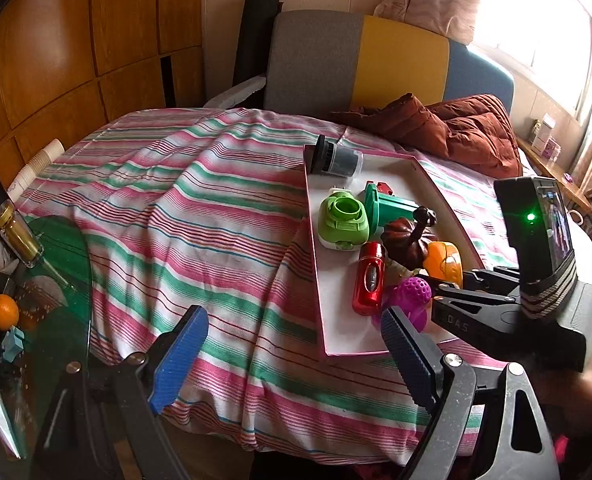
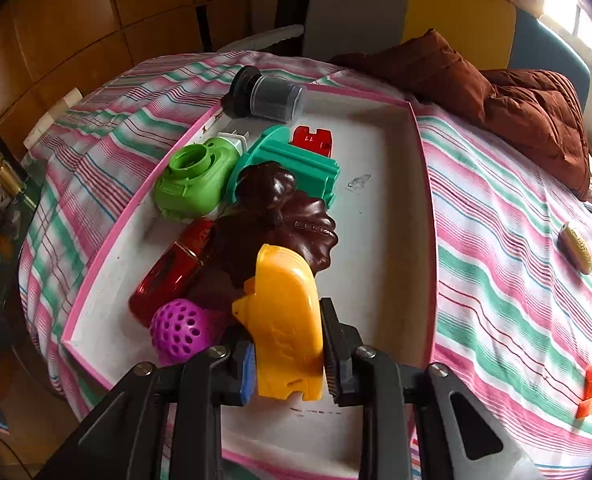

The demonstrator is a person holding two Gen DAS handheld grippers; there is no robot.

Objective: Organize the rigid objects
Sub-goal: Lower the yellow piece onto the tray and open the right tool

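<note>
A white tray with a pink rim (image 1: pixel 424 172) (image 2: pixel 400 128) lies on the striped cloth. In it are a grey-black cylinder (image 1: pixel 338 157) (image 2: pixel 267 94), a green round piece (image 1: pixel 344 222) (image 2: pixel 193 184), a teal part (image 1: pixel 392 204) (image 2: pixel 296 160), a red block (image 2: pixel 312 140), a brown pumpkin (image 1: pixel 406 244) (image 2: pixel 279 216), a red capsule (image 1: pixel 370 280) (image 2: pixel 171 270) and a purple holed ball (image 1: pixel 412 294) (image 2: pixel 179 330). My right gripper (image 2: pixel 287 354) (image 1: pixel 456 280) is shut on an orange plastic piece (image 2: pixel 285 324) (image 1: pixel 444 262) over the tray's near end. My left gripper (image 1: pixel 291 354) is open and empty above the cloth, left of the tray.
A gold-brown oval object (image 2: pixel 576 248) and a small orange block (image 2: pixel 590 390) lie on the cloth right of the tray. A brown jacket (image 1: pixel 456 128) lies at the back. A glass side table (image 1: pixel 55 280) at left holds a jar (image 1: pixel 15 234) and an orange (image 1: pixel 4 311).
</note>
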